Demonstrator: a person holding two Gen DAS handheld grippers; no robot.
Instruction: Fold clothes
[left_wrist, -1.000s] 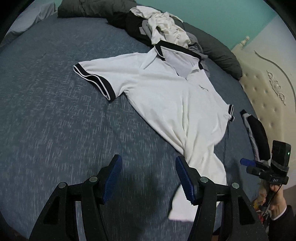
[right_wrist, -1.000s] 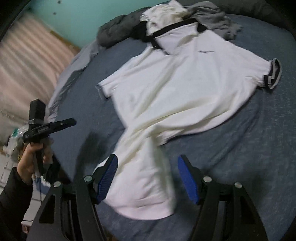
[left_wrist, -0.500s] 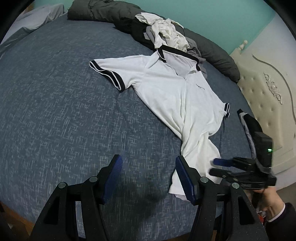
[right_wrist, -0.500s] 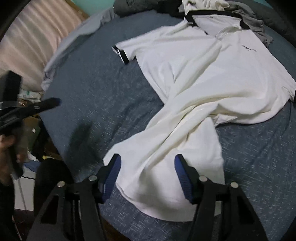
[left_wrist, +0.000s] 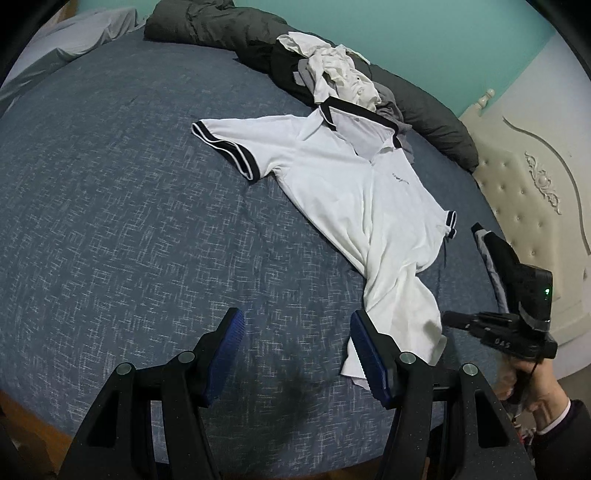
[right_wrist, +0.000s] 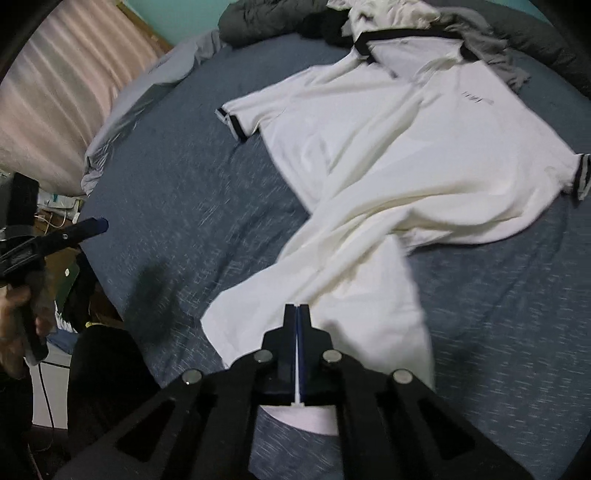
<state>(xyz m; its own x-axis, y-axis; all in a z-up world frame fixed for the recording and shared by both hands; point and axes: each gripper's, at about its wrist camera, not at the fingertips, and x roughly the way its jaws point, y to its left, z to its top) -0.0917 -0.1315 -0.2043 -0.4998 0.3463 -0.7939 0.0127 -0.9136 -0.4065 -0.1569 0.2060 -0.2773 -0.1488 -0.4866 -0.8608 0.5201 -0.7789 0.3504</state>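
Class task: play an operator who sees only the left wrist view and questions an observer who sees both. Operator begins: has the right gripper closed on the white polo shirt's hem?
Observer: Yes. The right gripper is shut on the white polo shirt at its bottom hem.
Operator: What lies beyond the bed on my left?
Observer: A pink curtain.
Operator: Is my gripper visible from there?
Observer: Yes, the left gripper, in a hand, is off the bed's edge.

Left wrist: above bed's (left_wrist: 110, 206) near edge, facing far. Right wrist: lower, nearer, facing far-left. Shared: white polo shirt (left_wrist: 354, 192) (right_wrist: 406, 147).
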